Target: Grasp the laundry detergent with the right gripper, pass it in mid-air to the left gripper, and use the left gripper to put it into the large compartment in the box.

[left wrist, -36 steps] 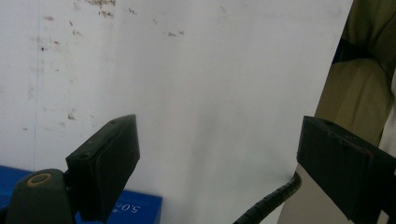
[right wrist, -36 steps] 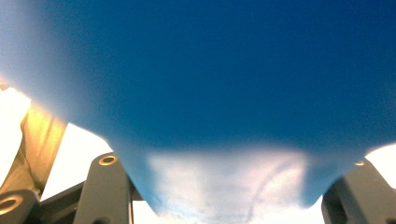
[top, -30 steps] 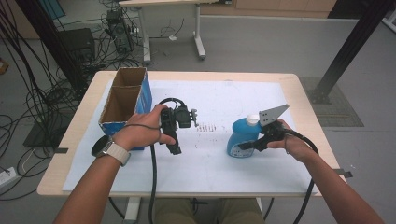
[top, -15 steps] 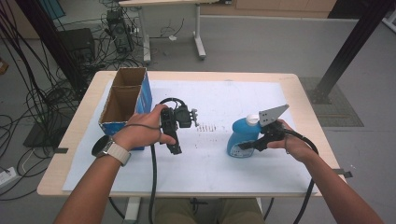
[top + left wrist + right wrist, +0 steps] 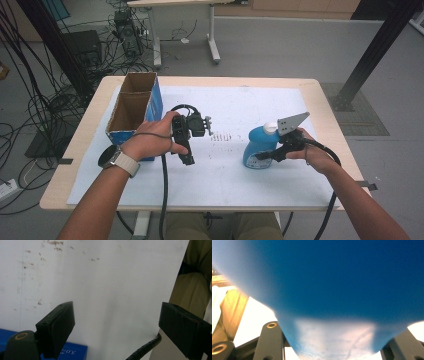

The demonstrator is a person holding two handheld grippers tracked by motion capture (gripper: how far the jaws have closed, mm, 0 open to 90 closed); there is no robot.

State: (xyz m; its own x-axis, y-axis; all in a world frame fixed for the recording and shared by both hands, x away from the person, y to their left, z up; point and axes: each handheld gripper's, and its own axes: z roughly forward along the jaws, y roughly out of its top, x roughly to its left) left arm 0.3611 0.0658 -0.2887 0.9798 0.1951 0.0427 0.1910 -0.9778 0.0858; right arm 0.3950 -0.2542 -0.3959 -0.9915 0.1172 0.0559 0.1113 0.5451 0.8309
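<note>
Right tongs (image 5: 267,154) just closed on blue bottle (image 5: 257,145), hands unmoved

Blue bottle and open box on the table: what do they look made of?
The blue bottle with a white cap looks like smooth plastic: even colour, soft sheen, moulded curves in the right gripper view. The open-topped two-compartment box looks like cardboard: matt brown inner walls with thin raw edges, and a printed blue outside, possibly coated.
</note>
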